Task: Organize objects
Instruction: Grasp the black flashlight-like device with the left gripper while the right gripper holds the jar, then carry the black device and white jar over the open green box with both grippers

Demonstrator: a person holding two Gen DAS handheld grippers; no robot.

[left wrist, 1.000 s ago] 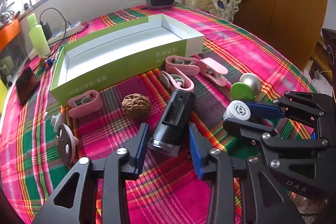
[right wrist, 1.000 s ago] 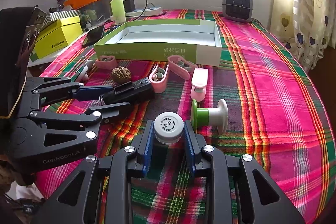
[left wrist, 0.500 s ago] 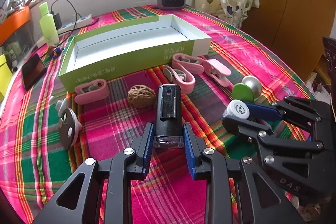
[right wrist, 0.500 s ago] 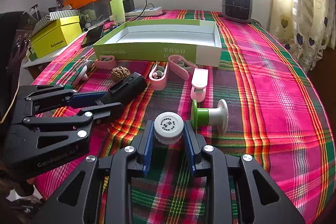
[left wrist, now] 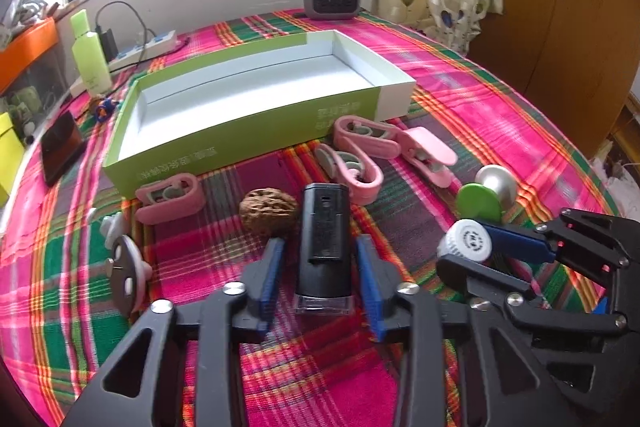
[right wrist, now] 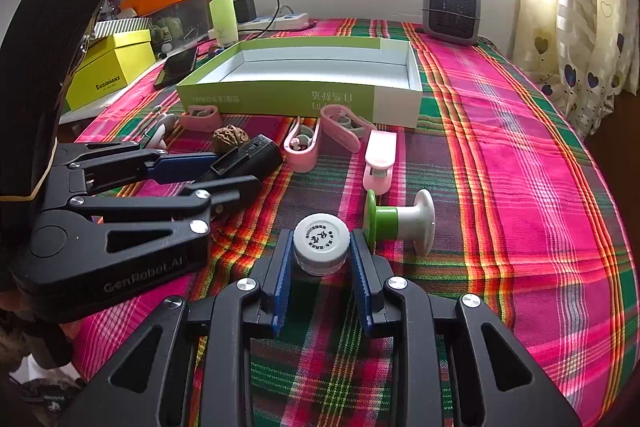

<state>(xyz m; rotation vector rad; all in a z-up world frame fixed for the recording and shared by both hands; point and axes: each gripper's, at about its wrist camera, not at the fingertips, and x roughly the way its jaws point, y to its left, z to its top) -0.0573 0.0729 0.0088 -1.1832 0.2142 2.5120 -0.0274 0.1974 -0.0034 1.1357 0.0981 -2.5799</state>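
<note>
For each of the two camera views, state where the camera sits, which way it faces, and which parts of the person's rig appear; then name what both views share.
Left wrist view: behind the left gripper, facing down across the plaid-clothed table toward the window; its fingers flank the black box-shaped device; the right gripper shows at right.
Right wrist view: behind the right gripper, facing likewise; its fingers clamp the white-capped small bottle; the left gripper shows at left.
Shared: the green-and-white open cardboard box, wrinkled brown walnut, both grippers.

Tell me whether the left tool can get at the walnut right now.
Probably not yet. The left tool has just been closing, and its jaws seem clamped on the black device. The walnut lies uncovered just beside one finger, so once emptied it could likely reach.
</note>
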